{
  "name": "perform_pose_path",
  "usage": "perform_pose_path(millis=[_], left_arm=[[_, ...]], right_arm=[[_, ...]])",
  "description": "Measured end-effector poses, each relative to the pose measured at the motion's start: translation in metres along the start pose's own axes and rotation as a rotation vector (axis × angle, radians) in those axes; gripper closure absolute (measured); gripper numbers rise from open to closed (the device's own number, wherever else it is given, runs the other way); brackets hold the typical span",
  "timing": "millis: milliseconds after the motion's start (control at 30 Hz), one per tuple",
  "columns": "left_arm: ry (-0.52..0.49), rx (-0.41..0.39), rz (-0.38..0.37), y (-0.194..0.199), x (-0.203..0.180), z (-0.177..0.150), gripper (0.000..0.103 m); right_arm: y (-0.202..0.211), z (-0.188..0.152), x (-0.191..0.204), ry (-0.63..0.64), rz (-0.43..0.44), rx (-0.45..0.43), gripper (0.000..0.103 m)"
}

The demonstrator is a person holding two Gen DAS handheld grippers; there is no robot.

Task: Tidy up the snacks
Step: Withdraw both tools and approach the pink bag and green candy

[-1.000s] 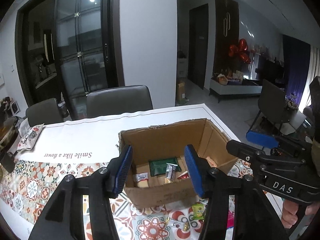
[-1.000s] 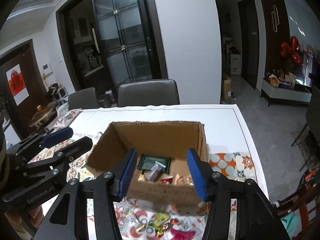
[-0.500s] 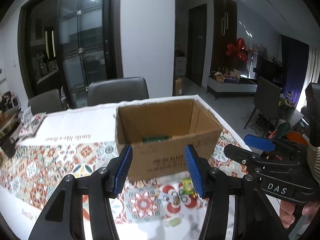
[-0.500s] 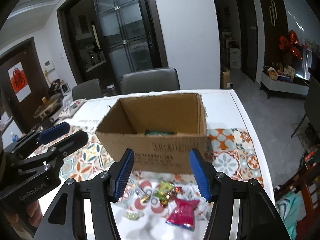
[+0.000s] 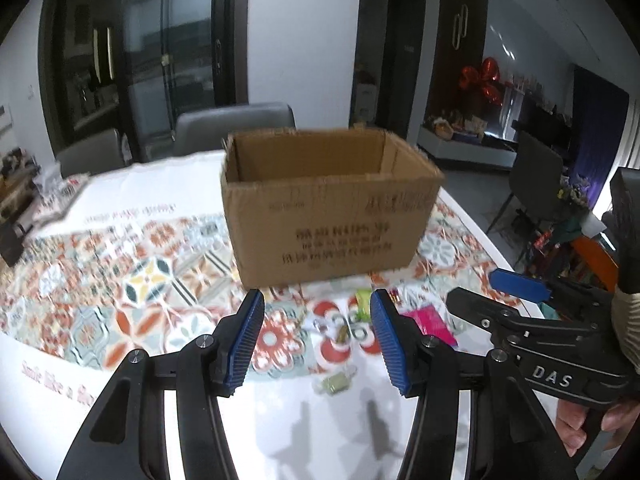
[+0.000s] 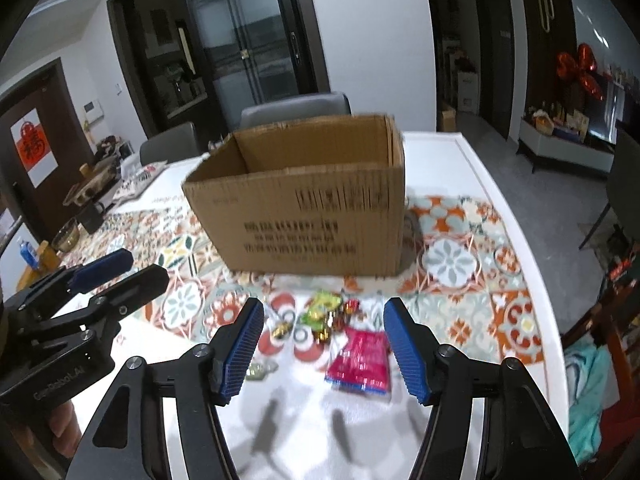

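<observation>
An open cardboard box [image 5: 328,220] stands on the patterned tablecloth; it also shows in the right wrist view [image 6: 308,212]. Its inside is hidden from this low angle. In front of it lie loose snacks: a pink packet [image 6: 360,356], a green-yellow wrapper [image 6: 322,304], several small candies [image 6: 326,328] and a pale green candy [image 5: 336,382]. My left gripper [image 5: 316,340] is open and empty, above the table short of the candies. My right gripper [image 6: 324,344] is open and empty, just before the pink packet, which also shows in the left wrist view [image 5: 430,320].
Grey chairs [image 5: 236,128] stand behind the table. A snack bag [image 6: 138,178] and bowls [image 6: 70,234] sit at the far left. The table's right edge [image 6: 532,264] drops to the floor. The white strip of cloth [image 6: 320,432] lies near me.
Both grippers have pulled back and dropped lower. The box interior has gone out of sight, and the loose snacks in front of it have come into fuller view. Both stay open.
</observation>
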State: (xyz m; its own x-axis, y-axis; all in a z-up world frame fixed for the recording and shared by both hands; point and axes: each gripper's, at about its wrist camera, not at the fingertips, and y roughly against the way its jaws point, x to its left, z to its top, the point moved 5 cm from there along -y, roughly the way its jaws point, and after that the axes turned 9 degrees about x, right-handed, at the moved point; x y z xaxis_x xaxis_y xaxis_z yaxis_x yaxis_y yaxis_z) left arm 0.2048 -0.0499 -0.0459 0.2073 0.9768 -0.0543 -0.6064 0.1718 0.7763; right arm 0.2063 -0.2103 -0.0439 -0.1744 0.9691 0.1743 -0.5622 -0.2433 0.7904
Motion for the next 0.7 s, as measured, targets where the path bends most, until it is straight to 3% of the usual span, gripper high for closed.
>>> perform_pose_path(millis=[700], left_arm=[[0.031, 0.256, -0.017, -0.08, -0.008, -0.061, 0.049]], right_arm=[[-0.062, -0.043, -0.025, -0.047, -0.034, 0.176, 0.04]])
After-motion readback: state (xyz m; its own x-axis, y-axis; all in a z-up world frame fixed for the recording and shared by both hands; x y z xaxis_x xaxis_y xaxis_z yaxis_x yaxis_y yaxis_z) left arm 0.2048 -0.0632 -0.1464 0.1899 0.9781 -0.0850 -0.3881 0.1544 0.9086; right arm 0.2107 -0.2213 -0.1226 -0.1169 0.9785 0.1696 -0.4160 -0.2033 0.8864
